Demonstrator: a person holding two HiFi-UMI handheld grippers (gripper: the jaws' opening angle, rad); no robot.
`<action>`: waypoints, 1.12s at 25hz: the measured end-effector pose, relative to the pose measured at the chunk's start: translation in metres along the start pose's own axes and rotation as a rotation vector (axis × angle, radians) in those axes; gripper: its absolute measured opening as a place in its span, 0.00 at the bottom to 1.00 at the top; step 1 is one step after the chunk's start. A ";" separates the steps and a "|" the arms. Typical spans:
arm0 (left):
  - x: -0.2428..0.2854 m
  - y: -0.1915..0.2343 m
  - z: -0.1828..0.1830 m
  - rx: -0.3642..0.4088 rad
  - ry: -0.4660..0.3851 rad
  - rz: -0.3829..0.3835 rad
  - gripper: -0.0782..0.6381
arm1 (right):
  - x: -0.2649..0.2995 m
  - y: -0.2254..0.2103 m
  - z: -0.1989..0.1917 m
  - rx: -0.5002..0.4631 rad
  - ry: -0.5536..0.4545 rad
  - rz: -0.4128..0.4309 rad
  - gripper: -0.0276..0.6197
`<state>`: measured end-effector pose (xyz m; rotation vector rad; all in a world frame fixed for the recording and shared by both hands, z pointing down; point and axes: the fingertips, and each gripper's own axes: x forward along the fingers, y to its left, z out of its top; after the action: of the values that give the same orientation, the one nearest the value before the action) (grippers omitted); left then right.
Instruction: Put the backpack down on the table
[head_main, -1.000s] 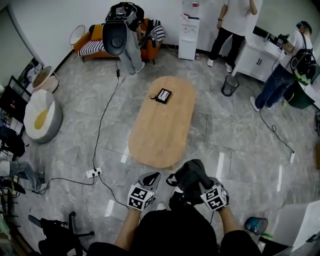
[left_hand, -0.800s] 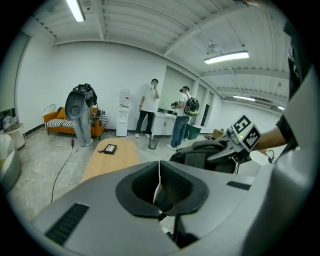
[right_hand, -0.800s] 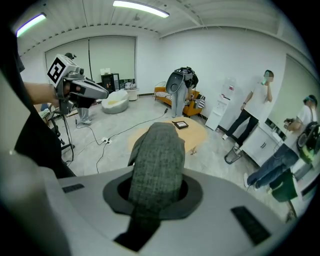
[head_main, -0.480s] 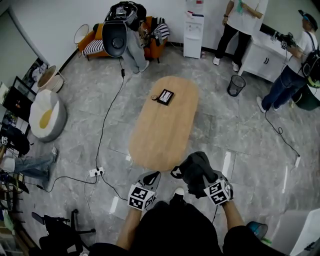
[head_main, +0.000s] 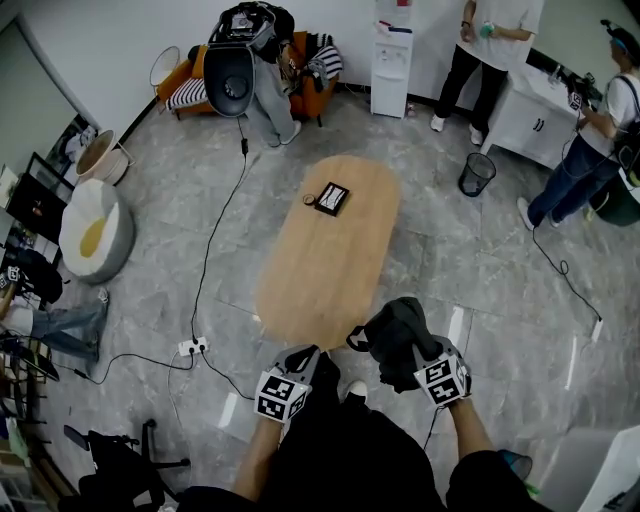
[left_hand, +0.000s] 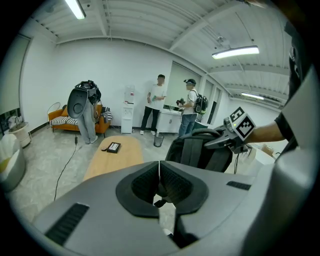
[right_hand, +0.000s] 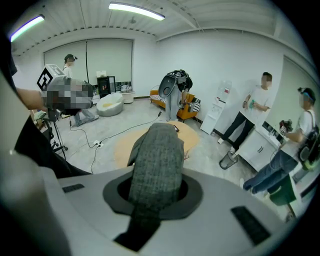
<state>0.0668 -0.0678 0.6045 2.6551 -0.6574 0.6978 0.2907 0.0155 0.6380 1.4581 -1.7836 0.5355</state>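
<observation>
Carried a step closer, the dark backpack (head_main: 395, 338) now hangs just off the oval wooden table (head_main: 330, 250) at its 5 o'clock edge, its grey strap (right_hand: 156, 160) pinched in the right gripper (head_main: 418, 362), while the left gripper (head_main: 303, 358), jaws pressed together and empty, trails at 7 o'clock, with the set-down apparently close but not yet made.

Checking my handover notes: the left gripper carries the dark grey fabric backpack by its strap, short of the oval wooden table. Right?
No: the right gripper carries the dark grey fabric backpack by its strap, short of the oval wooden table. The right gripper view shows the strap between its jaws; the left gripper is shut, empty.
</observation>
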 end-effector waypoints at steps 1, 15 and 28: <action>0.003 0.003 0.001 -0.003 0.003 -0.001 0.13 | 0.003 -0.004 0.002 0.003 0.005 -0.001 0.15; 0.058 0.078 0.041 -0.026 -0.012 -0.036 0.13 | 0.062 -0.038 0.067 -0.014 0.050 0.019 0.15; 0.070 0.179 0.062 -0.075 -0.015 -0.004 0.13 | 0.140 -0.084 0.168 -0.019 0.032 0.005 0.15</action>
<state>0.0545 -0.2688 0.6230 2.5952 -0.6691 0.6395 0.3140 -0.2169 0.6286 1.4249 -1.7631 0.5409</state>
